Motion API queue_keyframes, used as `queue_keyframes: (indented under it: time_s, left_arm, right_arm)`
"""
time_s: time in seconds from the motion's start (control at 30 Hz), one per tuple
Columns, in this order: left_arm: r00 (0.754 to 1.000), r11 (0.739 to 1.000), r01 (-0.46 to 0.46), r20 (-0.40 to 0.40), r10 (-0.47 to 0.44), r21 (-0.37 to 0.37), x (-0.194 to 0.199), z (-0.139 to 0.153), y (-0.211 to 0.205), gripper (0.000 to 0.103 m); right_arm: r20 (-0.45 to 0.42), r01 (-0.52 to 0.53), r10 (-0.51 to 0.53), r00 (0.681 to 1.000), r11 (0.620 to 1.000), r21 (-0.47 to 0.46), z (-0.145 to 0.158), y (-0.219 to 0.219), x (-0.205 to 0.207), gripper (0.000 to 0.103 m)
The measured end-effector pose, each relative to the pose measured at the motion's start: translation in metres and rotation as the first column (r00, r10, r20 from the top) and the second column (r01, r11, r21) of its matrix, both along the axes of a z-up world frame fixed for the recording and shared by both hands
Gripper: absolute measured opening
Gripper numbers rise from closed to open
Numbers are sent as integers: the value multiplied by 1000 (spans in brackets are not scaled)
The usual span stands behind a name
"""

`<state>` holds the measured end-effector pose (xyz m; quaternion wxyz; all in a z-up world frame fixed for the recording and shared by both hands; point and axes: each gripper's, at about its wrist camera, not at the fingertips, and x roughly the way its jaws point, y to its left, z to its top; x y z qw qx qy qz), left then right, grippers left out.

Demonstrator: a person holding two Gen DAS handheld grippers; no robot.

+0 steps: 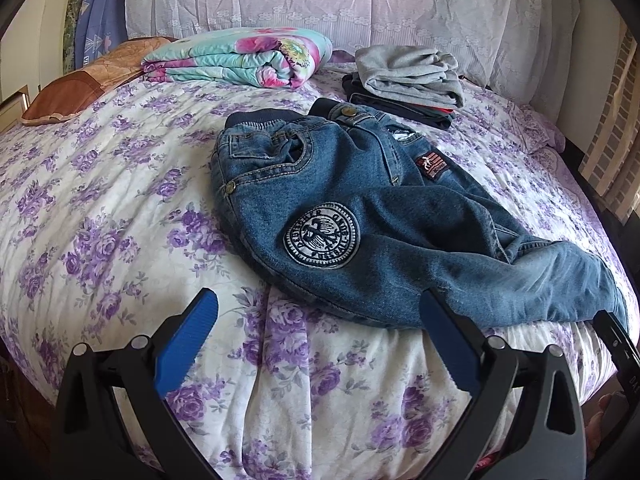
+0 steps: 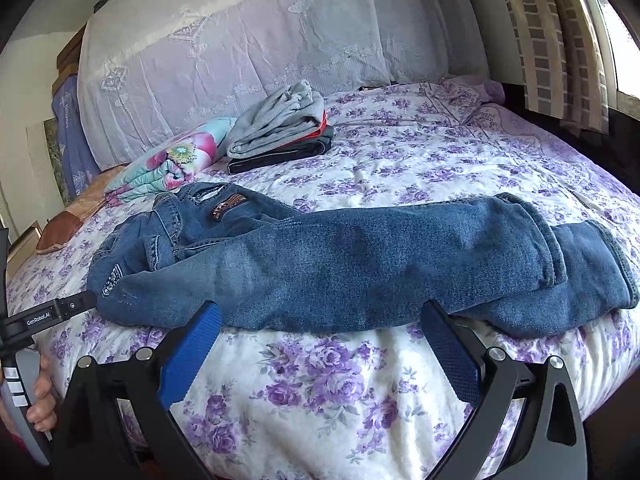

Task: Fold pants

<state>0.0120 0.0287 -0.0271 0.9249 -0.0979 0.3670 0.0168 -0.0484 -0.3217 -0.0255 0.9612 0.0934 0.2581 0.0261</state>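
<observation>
Left gripper (image 1: 320, 336) spread wide, nothing between the ribbed blue pads (image 1: 186, 344); right-hand pad touching or just short of the near hem edge of the jeans (image 1: 360, 216), cannot tell which

Right gripper (image 2: 322, 340) likewise agape and empty, both tips just short of the leg fabric

Jeans lying across the floral bedspread (image 1: 120, 208), near the bed's front edge; waistband toward the left gripper, cuffs (image 2: 580, 256) toward the right; legs stacked unevenly, one cuff offset behind the other

Risks, as judged:
- thick, stiff denim with a bulky elastic waistband (image 1: 256, 118): possible grab of the top layer only, leaving the lower leg behind
- soft, puffy quilt under the fabric: bedspread pinched along with the denim
- offset legs: skewed fold unless aligned first
- embroidered round patch (image 1: 322, 236) stiffer than the surrounding cloth, likely to resist a crease

Folded grey garments (image 1: 408, 76) and rolled floral blanket (image 1: 240, 58) well apart, behind
</observation>
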Motion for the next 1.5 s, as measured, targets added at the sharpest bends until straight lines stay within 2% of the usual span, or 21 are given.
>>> queue_keyframes:
  time_s: [1.5]
  left_arm:
    - [999, 1000, 0, -45, -1, -20, 5, -7, 6, 98]
  right_arm:
    - [-58, 1, 1, 998, 1000, 23, -9, -6, 10, 100]
